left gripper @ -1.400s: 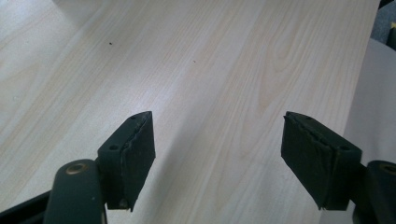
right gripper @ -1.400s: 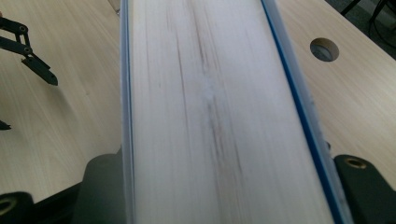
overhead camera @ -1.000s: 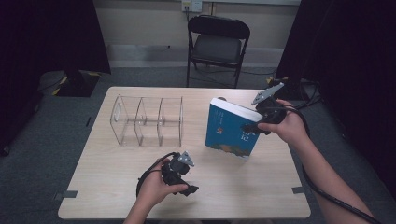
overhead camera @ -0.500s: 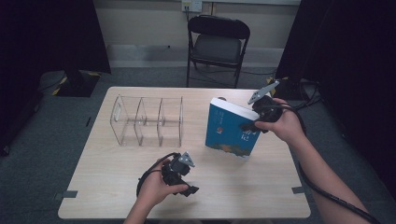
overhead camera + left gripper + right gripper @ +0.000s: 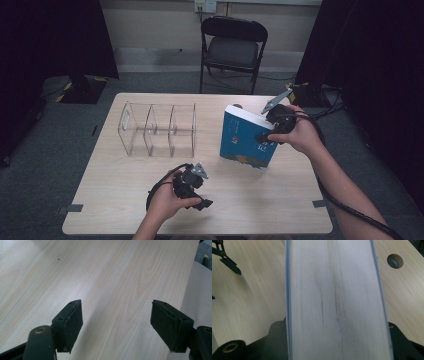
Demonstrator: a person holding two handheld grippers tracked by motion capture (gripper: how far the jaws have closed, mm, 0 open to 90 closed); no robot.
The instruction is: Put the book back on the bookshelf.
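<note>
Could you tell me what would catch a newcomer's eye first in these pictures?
Most striking is the thick blue book, tilted up on the right half of the table, with the right claw clamped across its page block. Left of it stands a clear acrylic divider rack, its compartments empty. Near the front edge the left claw rests low over bare wood, jaws open with nothing between them.

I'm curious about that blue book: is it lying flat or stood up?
Stood up, tilted. The book rests on its lower edge on the table, blue cover facing the camera, with the right claw clamped across its page edge.
</note>
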